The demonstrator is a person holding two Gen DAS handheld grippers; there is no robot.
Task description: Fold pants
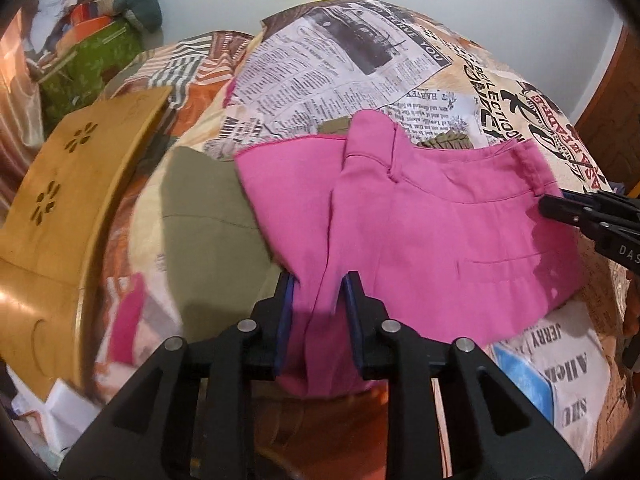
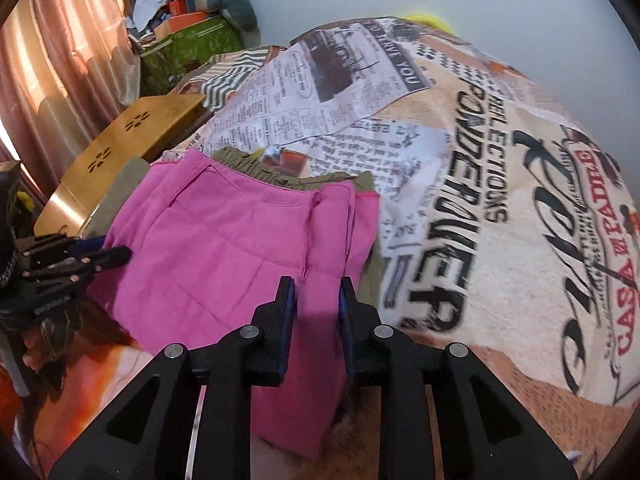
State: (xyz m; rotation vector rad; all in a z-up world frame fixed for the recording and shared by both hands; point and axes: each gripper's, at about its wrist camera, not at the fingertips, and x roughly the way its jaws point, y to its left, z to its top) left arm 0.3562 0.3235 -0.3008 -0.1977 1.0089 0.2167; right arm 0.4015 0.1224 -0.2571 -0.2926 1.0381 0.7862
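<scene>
Nearest, the left claw [image 1: 319, 304] pinches a gathered edge of the bright pink woven cotton pants [image 1: 420, 216], and the right claw [image 2: 316, 300] is likewise closed on pink cloth at the other side. The pants lie half folded on the newspaper-print bedspread [image 2: 460, 152], over an olive green garment [image 1: 200, 208]. Light, limp and unslippery, they look best held at waistband and hems. Beyond stands a wooden lap table [image 1: 68, 184].

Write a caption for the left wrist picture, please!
Left gripper holding pink pants over a newspaper-print bedspread.
</scene>
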